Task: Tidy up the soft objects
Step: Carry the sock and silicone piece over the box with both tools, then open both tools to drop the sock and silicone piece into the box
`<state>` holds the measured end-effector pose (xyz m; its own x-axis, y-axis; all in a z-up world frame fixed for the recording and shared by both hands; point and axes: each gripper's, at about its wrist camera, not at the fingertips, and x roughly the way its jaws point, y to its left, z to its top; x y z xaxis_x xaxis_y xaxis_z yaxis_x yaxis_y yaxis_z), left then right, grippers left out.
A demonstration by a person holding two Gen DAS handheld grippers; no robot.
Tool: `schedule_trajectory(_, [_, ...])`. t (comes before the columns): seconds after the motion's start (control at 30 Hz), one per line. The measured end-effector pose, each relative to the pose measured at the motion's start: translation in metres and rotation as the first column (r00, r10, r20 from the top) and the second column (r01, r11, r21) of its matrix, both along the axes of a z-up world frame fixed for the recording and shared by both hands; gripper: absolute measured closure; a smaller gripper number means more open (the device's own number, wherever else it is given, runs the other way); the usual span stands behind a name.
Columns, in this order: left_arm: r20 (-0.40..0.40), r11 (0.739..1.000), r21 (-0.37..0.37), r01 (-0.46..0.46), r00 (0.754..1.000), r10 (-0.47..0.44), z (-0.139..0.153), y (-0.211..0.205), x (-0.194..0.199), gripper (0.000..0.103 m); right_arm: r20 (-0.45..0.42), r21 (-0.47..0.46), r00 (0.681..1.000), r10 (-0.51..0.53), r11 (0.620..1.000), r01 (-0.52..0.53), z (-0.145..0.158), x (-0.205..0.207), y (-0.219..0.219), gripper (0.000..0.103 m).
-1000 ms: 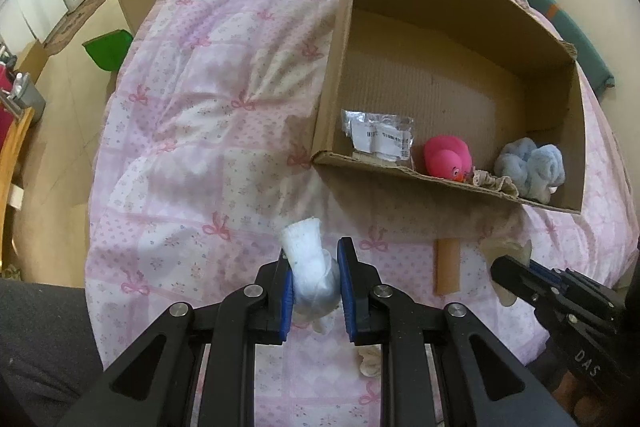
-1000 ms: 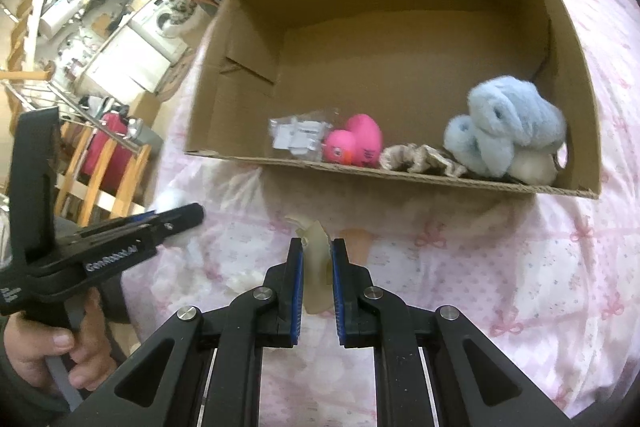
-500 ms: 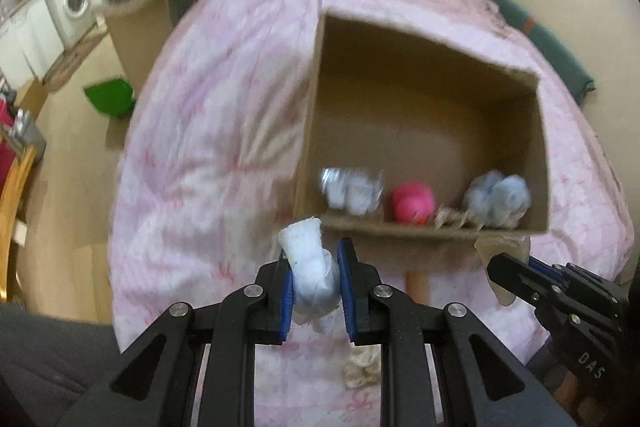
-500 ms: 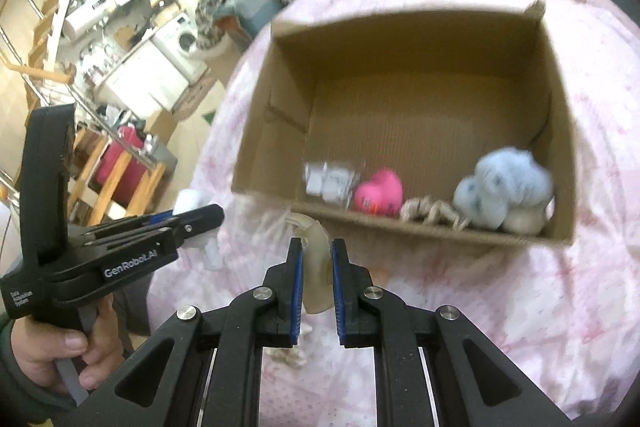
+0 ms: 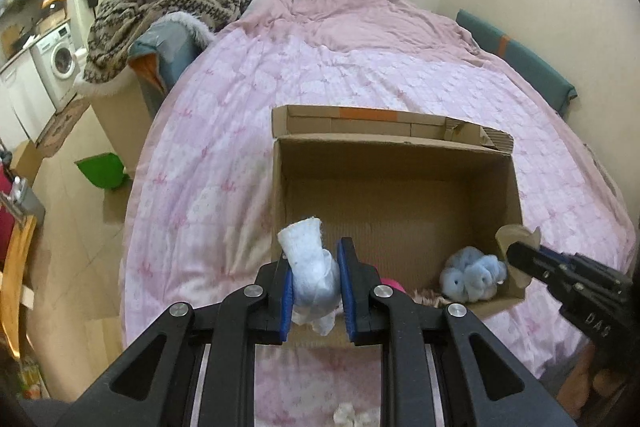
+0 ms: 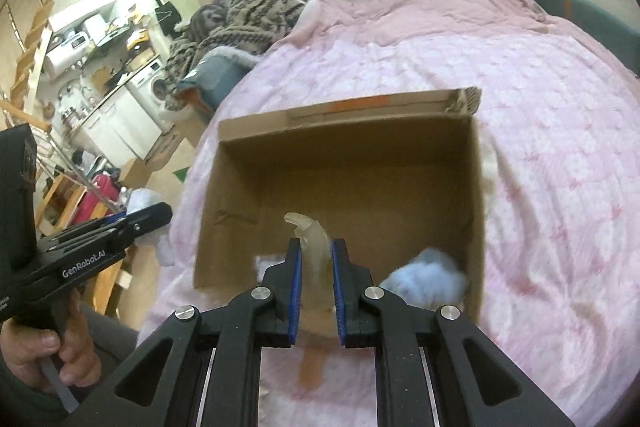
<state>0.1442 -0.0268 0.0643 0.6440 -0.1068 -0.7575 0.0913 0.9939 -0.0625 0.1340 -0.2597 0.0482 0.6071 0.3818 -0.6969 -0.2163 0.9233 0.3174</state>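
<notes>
An open cardboard box (image 5: 396, 163) stands on the pink bed; it also shows in the right wrist view (image 6: 344, 147). My left gripper (image 5: 314, 281) is shut on a white and pale blue soft roll (image 5: 310, 263), held above the box's near left corner. My right gripper (image 6: 316, 279) is shut on a pale beige soft piece (image 6: 314, 237), held above the box's near edge. It shows in the left wrist view (image 5: 520, 253) at the box's right corner. Inside lie a blue plush toy (image 5: 474, 277), a pink toy (image 5: 394, 283) mostly hidden, and a beige frilly item (image 5: 430, 297).
The pink quilt (image 5: 360, 67) covers the bed. A small white soft item (image 5: 354, 417) lies on it near me. A brown strip (image 6: 312, 367) lies in front of the box. A patterned blanket pile (image 5: 172, 3) sits at the far left; the floor with a green bin (image 5: 102, 171) lies to the left.
Both grippers have risen and moved forward over the box's near edge, each still holding its soft object. The view now looks down into the box from higher up.
</notes>
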Motion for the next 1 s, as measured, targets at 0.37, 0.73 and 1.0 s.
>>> schedule_trajectory(0.37, [-0.018,0.998,0.046,0.049,0.999,-0.048,-0.05,-0.029,0.034,0.084,-0.096,0.003,0.991,-0.092,0.996,0.092,-0.052,0.031,-0.015,0.088])
schedule_trajectory(0.73, [-0.017,0.997,0.055,0.06,0.998,-0.059,-0.073,-0.028,0.033,0.084,-0.147,-0.007,0.986,-0.08,0.997,0.08,-0.072,0.035,-0.007,0.087])
schedule_trajectory(1.0, [-0.004,0.997,0.06,0.056,0.998,-0.056,-0.073,-0.025,0.029,0.084,-0.153,-0.001,0.985,-0.082,0.997,0.083,-0.073,0.035,-0.009,0.082])
